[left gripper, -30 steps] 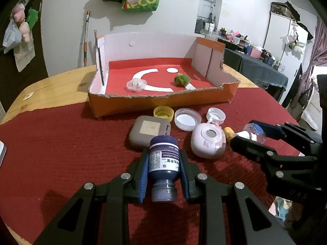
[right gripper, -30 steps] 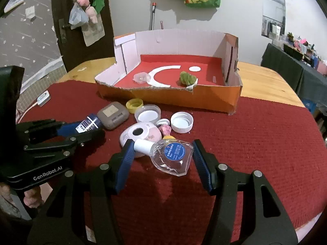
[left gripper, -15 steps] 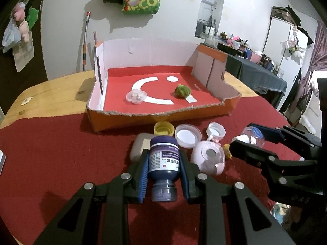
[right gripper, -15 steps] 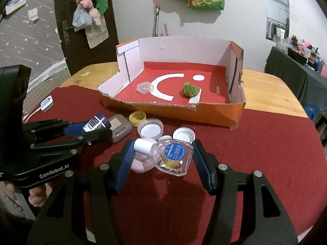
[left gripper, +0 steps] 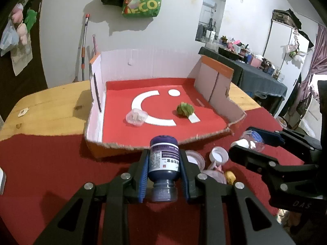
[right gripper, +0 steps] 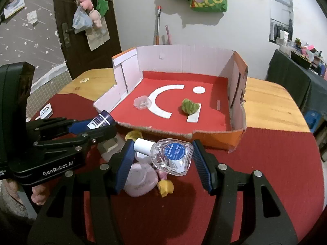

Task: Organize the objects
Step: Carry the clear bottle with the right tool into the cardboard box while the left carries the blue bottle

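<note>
My left gripper (left gripper: pixel 163 170) is shut on a dark blue bottle (left gripper: pixel 164 161) with a white label, held above the red cloth just before the box's front wall. My right gripper (right gripper: pixel 161 159) is shut on a clear plastic bottle with a white cap and blue round label (right gripper: pixel 170 155). In the left wrist view that gripper (left gripper: pixel 252 143) shows at the right with the clear bottle (left gripper: pixel 250 141). The open cardboard box (left gripper: pixel 114 147) has a red floor; inside lie a green fuzzy ball (left gripper: pixel 185 108) and a small clear container (left gripper: pixel 136 118).
Below the grippers on the red cloth lie a pink round case (right gripper: pixel 141 178), a yellow piece (right gripper: pixel 165 186), a white cap (left gripper: pixel 218 155), a clear lid (left gripper: pixel 194 157), a yellow cap (right gripper: pixel 132 135) and a grey case (right gripper: pixel 108 146). A hand (right gripper: pixel 38 194) holds the left gripper.
Both grippers have risen and moved toward the box with their bottles; the loose items on the cloth now sit lower, partly hidden behind the grippers.
</note>
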Available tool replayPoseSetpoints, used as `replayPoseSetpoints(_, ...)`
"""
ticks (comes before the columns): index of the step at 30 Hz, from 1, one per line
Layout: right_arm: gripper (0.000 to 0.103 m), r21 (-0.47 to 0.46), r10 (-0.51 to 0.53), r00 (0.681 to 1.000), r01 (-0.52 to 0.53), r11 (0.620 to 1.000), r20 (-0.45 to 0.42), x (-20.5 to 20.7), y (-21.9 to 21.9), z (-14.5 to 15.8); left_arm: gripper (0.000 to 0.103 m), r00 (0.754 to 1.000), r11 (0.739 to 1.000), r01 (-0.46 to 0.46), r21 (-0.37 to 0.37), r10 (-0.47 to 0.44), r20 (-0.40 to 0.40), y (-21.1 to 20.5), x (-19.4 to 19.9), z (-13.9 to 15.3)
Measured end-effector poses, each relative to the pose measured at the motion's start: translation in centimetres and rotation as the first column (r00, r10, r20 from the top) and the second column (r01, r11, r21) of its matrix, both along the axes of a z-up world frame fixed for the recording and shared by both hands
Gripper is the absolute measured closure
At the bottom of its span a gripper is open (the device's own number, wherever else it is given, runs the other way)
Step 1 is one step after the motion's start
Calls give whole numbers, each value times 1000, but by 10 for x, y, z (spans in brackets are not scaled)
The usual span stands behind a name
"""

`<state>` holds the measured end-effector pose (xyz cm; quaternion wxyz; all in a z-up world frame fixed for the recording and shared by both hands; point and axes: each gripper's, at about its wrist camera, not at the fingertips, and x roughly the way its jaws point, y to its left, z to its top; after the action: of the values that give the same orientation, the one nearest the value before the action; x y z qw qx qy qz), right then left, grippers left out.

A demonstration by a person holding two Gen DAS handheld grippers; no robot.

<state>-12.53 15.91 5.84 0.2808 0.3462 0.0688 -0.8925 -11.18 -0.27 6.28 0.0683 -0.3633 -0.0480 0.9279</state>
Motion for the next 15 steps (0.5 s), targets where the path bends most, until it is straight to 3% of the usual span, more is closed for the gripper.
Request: replayPoseSetpoints(15,47,10,37,997,-38,999,70,-48,-15,9,75,997,1000,7,10,-8,71,-10,-49,8)
